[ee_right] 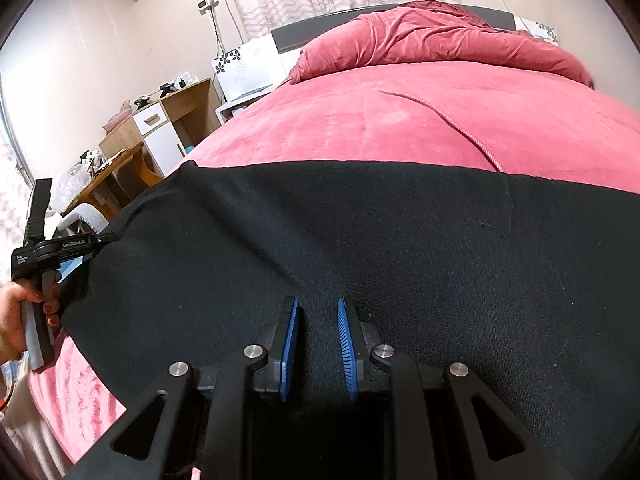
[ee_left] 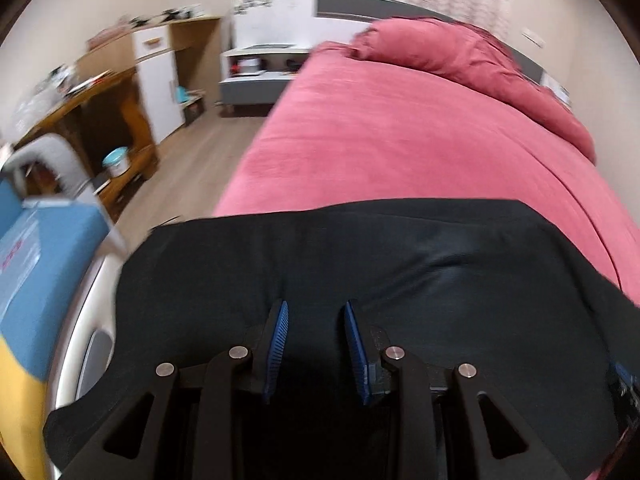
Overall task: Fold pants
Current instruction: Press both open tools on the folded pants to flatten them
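Black pants (ee_right: 360, 240) spread flat across near end of pink bed (ee_right: 380, 128), long axis running left to right, crosswise to both gripper views. Left end draped over bed's left edge, per left wrist view.

Right gripper (ee_right: 318, 312) low over cloth near its middle: jaws parted, blue pads (ee_right: 290, 344) apart, dark fabric visible in the gap. Whether any fold lies between the pads: cannot tell.

Left gripper (ee_left: 314, 316) over cloth nearer the left end: jaws likewise parted, nothing clamped so far as visible. In right wrist view, same tool seen at far left with its tip touching the pants' left edge, held by left hand (ee_right: 18, 312).

Judgement: fabric directly beneath and ahead of both jaws; left nearer the overhanging end, right nearer the centre. Next fold likely turns on gripping along the near edge.
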`<state>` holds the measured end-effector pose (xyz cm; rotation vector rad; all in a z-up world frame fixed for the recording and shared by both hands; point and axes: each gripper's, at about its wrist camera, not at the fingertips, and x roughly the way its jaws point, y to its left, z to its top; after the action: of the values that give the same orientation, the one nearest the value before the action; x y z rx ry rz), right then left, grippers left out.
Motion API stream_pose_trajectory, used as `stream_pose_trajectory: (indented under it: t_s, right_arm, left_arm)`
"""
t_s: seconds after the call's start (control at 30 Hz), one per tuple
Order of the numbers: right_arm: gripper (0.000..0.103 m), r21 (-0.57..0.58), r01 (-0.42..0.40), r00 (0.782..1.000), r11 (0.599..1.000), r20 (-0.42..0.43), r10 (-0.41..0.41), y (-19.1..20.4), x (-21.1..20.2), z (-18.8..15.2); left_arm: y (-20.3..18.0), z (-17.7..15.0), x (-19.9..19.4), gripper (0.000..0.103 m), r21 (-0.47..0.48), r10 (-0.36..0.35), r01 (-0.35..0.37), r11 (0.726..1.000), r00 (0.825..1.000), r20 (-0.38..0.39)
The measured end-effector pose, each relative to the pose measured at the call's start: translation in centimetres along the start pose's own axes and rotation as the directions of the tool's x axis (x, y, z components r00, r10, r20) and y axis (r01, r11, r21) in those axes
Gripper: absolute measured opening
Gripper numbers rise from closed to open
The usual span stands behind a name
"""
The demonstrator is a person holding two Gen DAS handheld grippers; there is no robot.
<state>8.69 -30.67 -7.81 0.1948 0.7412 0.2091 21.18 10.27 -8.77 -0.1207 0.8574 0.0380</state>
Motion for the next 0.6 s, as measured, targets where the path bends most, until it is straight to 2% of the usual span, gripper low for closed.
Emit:
stream_pose_trajectory:
  t_s: [0.07, 0.13, 0.23, 0.33, 0.6]
  right_arm:
    - [0.02, 0.001, 0.0, 1.0, 1.0, 0.001, 0.0, 0.0, 0.0, 0.0]
    - [0.019, 0.004, -0.001, 1.0, 1.0, 0.002, 0.001, 0.2, 0.0, 0.0]
    - [0.02, 0.025, -0.009, 1.0, 1.0, 0.003, 0.009, 0.0, -0.1, 0.0]
    - [0.022, 0.048, -0.024, 1.0, 0.999, 0.018, 0.024, -0.2, -0.8, 0.2]
    - [0.022, 0.038, 0.023, 1.0, 0.999, 0.002, -0.024, -0.2, -1.4, 0.0]
  left_arm:
    - [0.5, -0.4, -1.1, 0.031, -0.037, 0.003, -0.003, 0.999, 1.0, 0.005]
    - [0.6, -1.0, -2.5, 0.031, -0.049, 0.037, -0.036, 0.998, 0.999, 0.013]
    - [0.0, -2.0, -4.7, 0.031, -0.043, 0.021, -0.019, 0.999, 0.999, 0.048]
    - [-1.7, -3.8, -6.7, 0.031, 0.01, 0.013, -0.013, 1.0, 0.998, 0.063]
    - [-5.2, -6.8, -6.6, 0.031, 0.137, 0.012, -0.012, 0.991, 1.0, 0.003]
